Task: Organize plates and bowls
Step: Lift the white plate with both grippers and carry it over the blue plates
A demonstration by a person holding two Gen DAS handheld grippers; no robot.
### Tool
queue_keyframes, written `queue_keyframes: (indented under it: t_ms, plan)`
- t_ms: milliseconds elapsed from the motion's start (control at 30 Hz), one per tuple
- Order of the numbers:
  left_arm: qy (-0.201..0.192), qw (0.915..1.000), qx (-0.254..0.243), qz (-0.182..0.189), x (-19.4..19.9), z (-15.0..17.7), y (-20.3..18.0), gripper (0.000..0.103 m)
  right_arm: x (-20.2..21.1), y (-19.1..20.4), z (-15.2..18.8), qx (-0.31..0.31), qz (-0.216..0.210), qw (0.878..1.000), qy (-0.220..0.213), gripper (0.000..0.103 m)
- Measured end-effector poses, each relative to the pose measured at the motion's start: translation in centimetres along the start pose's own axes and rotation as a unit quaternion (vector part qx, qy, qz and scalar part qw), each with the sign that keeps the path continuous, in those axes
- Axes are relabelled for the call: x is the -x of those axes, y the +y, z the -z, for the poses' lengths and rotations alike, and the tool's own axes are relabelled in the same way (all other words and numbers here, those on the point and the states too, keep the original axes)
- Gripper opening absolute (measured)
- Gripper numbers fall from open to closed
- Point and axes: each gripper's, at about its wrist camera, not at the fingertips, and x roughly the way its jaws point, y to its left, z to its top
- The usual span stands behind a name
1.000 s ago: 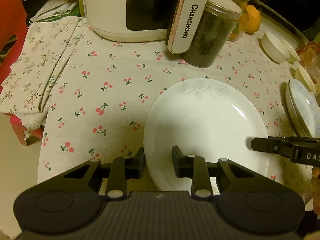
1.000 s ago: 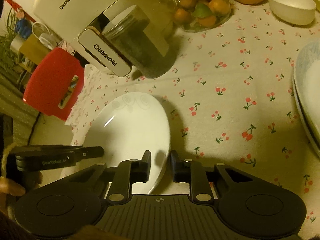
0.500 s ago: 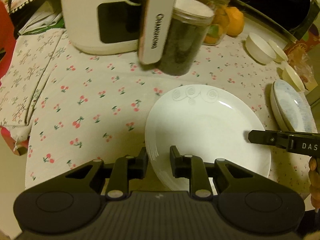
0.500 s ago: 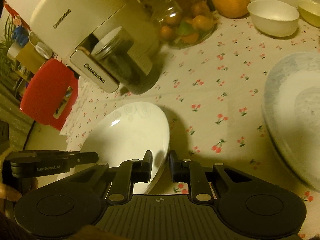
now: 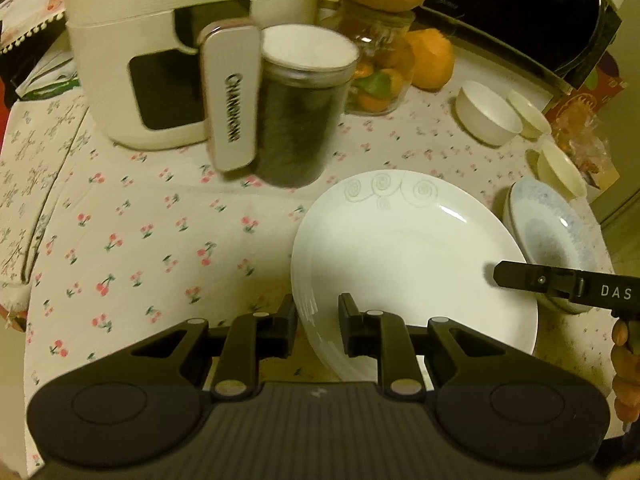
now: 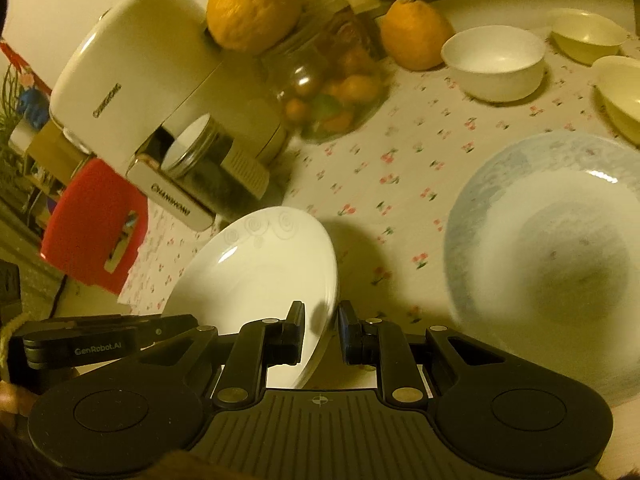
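Observation:
A white plate with swirl marks (image 5: 412, 256) is held above the cherry-print tablecloth by both grippers. My left gripper (image 5: 317, 316) is shut on its near left rim. My right gripper (image 6: 322, 330) is shut on its opposite rim; the plate shows in the right wrist view (image 6: 256, 276). A blue-rimmed plate stack (image 5: 552, 244) sits on the table to the right, large in the right wrist view (image 6: 560, 256). A white bowl (image 6: 494, 62) and two cream bowls (image 6: 588, 34) stand behind it.
A white air fryer (image 5: 180, 52) and a dark jar (image 5: 300, 120) stand at the back left. A glass jar of fruit (image 6: 332, 92) and oranges (image 6: 414, 38) are behind. A black microwave (image 5: 520, 8) is at the back right. A red stool (image 6: 94, 224) stands beside the table.
Both grippers have lifted the white plate off the table and carried it to the right, toward the blue-rimmed plates, which now loom larger in the right wrist view.

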Motion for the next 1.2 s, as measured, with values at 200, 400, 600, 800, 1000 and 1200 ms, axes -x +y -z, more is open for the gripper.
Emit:
queue_keyframes:
  t_ms: [200,400,600,800,1000,1200]
  plan:
    - [-0.012,0.9999,-0.005,0.011,-0.1,-1.0,-1.9,0.019,1.5,-1.6,-0.7,-0.011,0.006,1.000,-0.012,0.018]
    - [-0.031,0.9992,-0.012,0.023,0.0,-1.9,-4.2,0.019,3.0,-3.5,-1.2,-0.019,0.012,1.000,-0.020,0.018]
    - [-0.037,0.9985,-0.019,0.034,-0.4,-2.6,-6.7,0.019,4.9,-5.6,-1.5,-0.035,0.018,0.999,-0.033,0.018]
    - [-0.036,0.9981,-0.027,0.042,-1.3,-2.9,-9.1,0.019,6.4,-7.4,-1.9,-0.054,0.028,0.997,-0.046,0.018]
    - [-0.030,0.9976,-0.038,0.050,-2.4,-3.1,-11.4,0.019,7.8,-9.5,-2.0,-0.066,0.042,0.995,-0.056,0.018]
    - [-0.022,0.9970,-0.052,0.054,-3.5,-3.1,-13.6,0.019,8.6,-11.5,-1.7,-0.076,0.059,0.993,-0.061,0.018]
